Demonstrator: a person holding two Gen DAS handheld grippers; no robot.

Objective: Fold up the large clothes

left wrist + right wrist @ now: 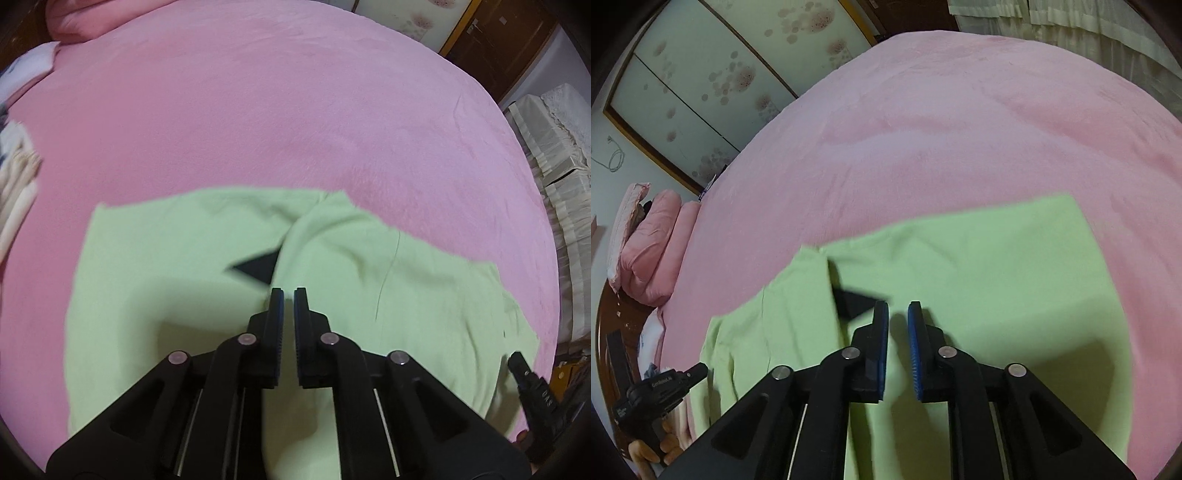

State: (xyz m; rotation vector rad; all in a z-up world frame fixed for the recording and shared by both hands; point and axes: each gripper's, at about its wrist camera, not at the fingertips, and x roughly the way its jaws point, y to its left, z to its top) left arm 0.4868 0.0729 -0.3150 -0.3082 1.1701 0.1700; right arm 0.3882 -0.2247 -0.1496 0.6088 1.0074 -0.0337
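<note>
A light green garment lies spread on the pink bed cover, one flap folded over its middle. A small black triangle shows at the fold's edge. My left gripper hangs just above the cloth near that triangle, its jaws a narrow gap apart with nothing between them. My right gripper hovers over the garment beside the same triangle, slightly open and empty. Each gripper also appears in the other view: the right gripper at the garment's edge, the left gripper held by a hand.
Pink pillows are piled at the bed's head. A stack of pale folded cloths lies at the left edge. Flowered sliding doors and lace-covered furniture stand beside the bed.
</note>
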